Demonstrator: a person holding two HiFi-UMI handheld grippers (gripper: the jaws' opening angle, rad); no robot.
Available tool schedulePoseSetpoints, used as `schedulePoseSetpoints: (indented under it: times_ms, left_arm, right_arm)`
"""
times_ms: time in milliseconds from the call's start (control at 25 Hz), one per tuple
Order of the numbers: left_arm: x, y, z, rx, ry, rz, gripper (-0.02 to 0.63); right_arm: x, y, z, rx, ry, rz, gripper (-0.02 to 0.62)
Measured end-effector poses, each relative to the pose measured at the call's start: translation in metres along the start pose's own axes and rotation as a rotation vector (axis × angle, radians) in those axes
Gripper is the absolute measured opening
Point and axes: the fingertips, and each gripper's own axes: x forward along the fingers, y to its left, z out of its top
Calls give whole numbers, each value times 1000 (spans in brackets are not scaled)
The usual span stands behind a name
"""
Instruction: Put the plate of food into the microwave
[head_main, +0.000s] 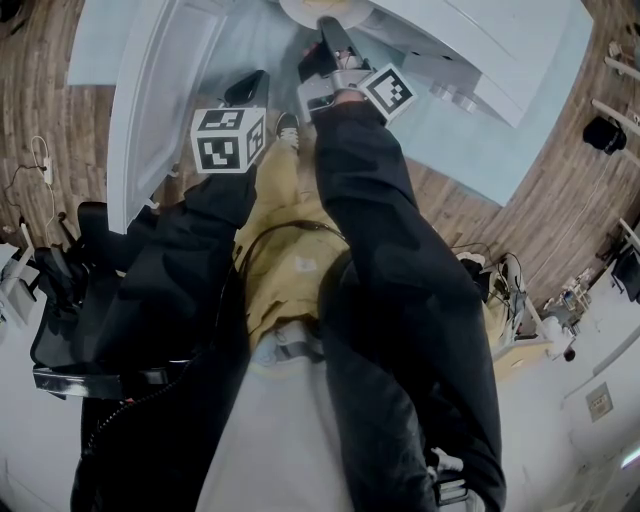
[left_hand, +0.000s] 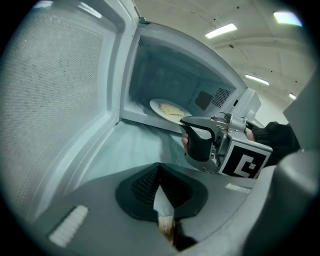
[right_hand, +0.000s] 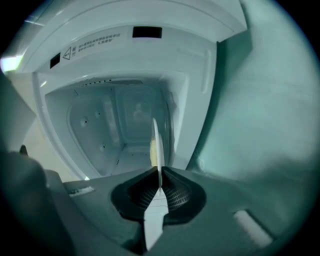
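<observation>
Right tongs (right_hand: 160, 175) pinching one plate (right_hand: 156, 145), one open microwave (right_hand: 125, 47)

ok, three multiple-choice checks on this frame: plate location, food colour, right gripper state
1. Where is the plate?
A) on the floor
B) partly inside the open microwave
C) on top of the microwave

2. What colour is the food?
A) red
B) green
C) pale yellow

3. What is the right gripper doing?
A) open and empty
B) shut on the plate's rim
C) shut on a cup

Answers:
1 B: the left gripper view shows the plate reaching into the cavity mouth.
2 C: pale yellow strips lie on the white plate.
3 B: the right gripper view shows its jaws pinching the plate, seen edge-on.
</observation>
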Motion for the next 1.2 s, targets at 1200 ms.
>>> schedulePoseSetpoints:
  times_ms: [1200]
  left_arm:
    - [-76,-119,42,60,-206,-13,0]
  right_arm:
    - [-137,123,-42,-763,219,42,-5]
